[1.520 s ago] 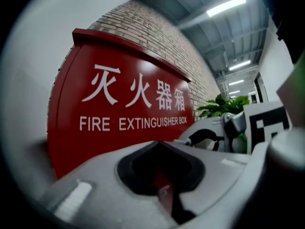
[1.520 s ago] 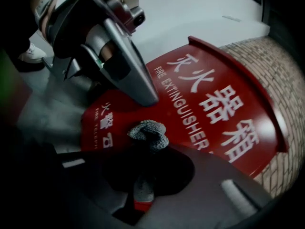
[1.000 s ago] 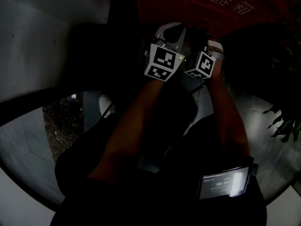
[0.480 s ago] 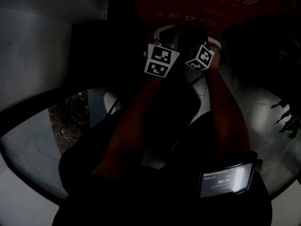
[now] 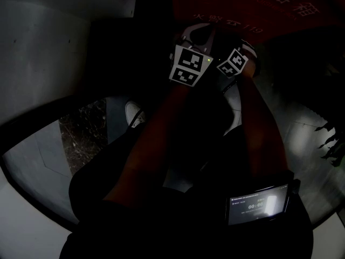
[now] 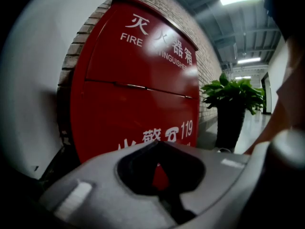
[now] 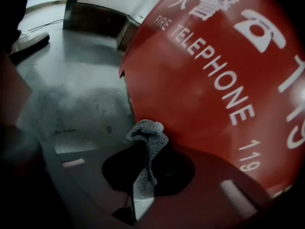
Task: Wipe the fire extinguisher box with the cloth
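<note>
The right tool [image 7: 142,178] pinches a grey cloth [image 7: 147,140] between closed jaws, its bunched tip at the lower edge of the red fire extinguisher box [image 7: 214,80], which fills the frame's upper right. The left tool [image 6: 159,171], jaws together and empty, faces the box front, with a potted plant [image 6: 232,104] at right.

Red fire extinguisher box [image 6: 138,104] with white lettering [image 6: 157,38], speckled grey cloth [image 7: 147,133], green-leaved plant [image 6: 231,92] in dark pot [image 6: 230,124].

The red box [image 7: 190,113] reads "FIRE TELEPHONE 119".
</note>
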Demonstrator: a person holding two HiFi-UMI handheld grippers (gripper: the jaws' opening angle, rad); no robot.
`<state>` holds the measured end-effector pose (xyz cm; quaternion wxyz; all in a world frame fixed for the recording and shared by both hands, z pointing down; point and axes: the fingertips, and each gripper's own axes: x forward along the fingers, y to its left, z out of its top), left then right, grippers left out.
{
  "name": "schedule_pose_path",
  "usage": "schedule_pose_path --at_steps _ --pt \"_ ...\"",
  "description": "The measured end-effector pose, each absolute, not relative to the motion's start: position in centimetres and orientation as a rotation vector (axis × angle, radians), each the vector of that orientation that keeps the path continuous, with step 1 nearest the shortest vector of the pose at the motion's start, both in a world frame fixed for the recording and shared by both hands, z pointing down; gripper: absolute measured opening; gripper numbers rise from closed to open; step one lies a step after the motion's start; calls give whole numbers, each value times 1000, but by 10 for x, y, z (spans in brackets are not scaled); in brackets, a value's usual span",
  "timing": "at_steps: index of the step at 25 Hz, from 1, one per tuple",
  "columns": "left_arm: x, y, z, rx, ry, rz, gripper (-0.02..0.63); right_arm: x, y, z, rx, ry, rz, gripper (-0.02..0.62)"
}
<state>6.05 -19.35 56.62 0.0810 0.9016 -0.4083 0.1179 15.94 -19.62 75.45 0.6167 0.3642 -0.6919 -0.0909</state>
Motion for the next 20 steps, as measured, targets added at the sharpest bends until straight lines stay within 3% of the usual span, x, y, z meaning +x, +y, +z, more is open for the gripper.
schedule_pose_path --at_steps 10,20 --pt "32 -190 561 2637 -1306 340 2 131 -184 726 745 -1690 -140 34" --pt "60 -198 440 2896 -1254 144 2 100 -189 496 972 -1856 -489 34"
